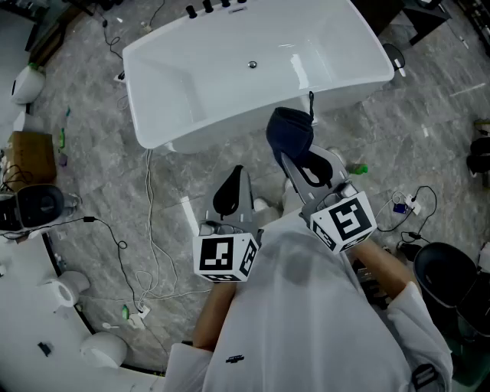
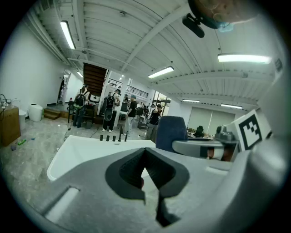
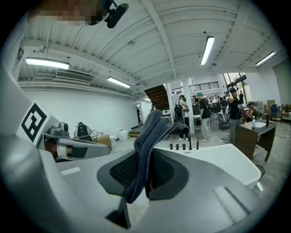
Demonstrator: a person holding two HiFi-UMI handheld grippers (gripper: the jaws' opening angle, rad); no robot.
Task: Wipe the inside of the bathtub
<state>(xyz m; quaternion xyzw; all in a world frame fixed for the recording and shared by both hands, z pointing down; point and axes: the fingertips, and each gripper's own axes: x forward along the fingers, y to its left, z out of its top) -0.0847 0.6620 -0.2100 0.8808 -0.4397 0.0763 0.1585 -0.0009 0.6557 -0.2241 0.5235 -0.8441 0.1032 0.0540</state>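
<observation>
Since the cloth is held outside the bathtub, progress: wiping is judged not yet begun, and the whole interior is left to be done.
Bathtub position: it is stood on the floor directly ahead of the person, long side facing them.
Bathtub interior: a white, glossy basin is shown, with no cloth, water or foam seen in it; a drain is set in the bottom and a row of dark taps is mounted on the far rim.
Right gripper: the jaws are closed on the dark blue cloth, which is pinched at a fold and draped above and below the pads. The cloth is raised at the near rim of the bathtub; whether it touches the rim cannot be told.
Left gripper: the jaws are brought together with nothing between them. It is held lower and nearer the person, apart from the bathtub.
Remaining work: by judgement, the cloth is to be carried over the rim and passed across the walls and bottom.
Floor surface: grey stone-pattern tiles are laid, and white cables are trailed across them beside the bathtub.
Room: a large hall with strip lights is shown, and several people are stood well beyond the bathtub.
</observation>
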